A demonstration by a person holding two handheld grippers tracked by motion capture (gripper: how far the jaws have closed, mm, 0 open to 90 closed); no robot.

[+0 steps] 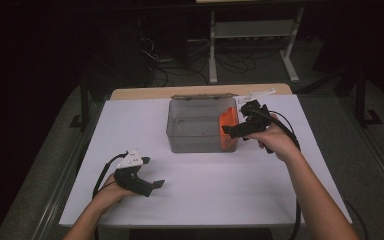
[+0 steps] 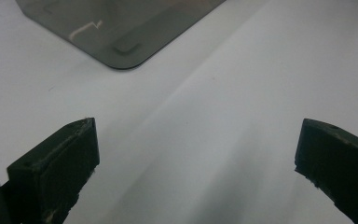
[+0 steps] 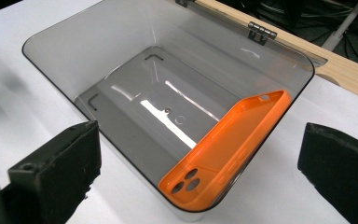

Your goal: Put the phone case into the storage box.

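Orange phone case [image 3: 226,149] is already leaned inside the smoky bin [image 3: 65,42]; both grippers, right [image 1: 240,127] and left [image 1: 147,175], are held apart, empty.

text: none legible | labels: none (bin [image 3: 121,60], phone case [image 3: 228,140] unmarked)

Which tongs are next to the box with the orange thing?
The right tongs, beside the see-through grey plastic box holding the orange phone case; the left tongs are nearer the person.
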